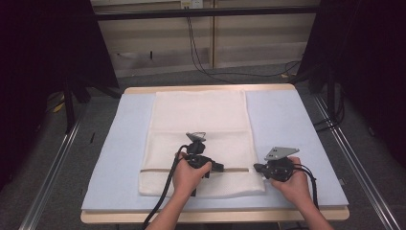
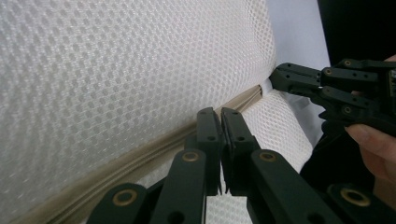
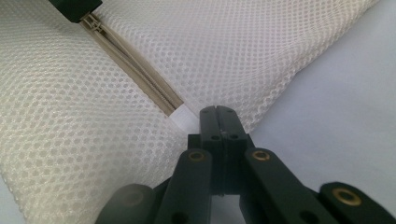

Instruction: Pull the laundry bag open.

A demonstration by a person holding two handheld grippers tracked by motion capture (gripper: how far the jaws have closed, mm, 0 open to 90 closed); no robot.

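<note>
A white mesh bag (image 1: pixel 198 120) lies flat on the pale blue mat (image 1: pixel 282 115), with a beige zipper (image 1: pixel 234 169) running across its near end. My left gripper (image 1: pixel 220 167) sits on the zipper line with its jaws together (image 2: pixel 221 114). In the right gripper view its tip (image 3: pixel 74 7) holds the metal zipper pull (image 3: pixel 93 22). My right gripper (image 1: pixel 257 167) is shut (image 3: pixel 217 112) on the bag's right edge at the white tab (image 3: pixel 183 116) that ends the zipper (image 3: pixel 135 70). The left gripper view shows the right gripper (image 2: pixel 278 79) at that tab (image 2: pixel 266 86).
The mat covers a wooden table (image 1: pixel 210 216) whose front edge runs just below my hands. Cables (image 1: pixel 165 191) trail from both grippers toward the person. Metal rails and dark curtains flank the table. Bare mat lies to the left and right of the bag.
</note>
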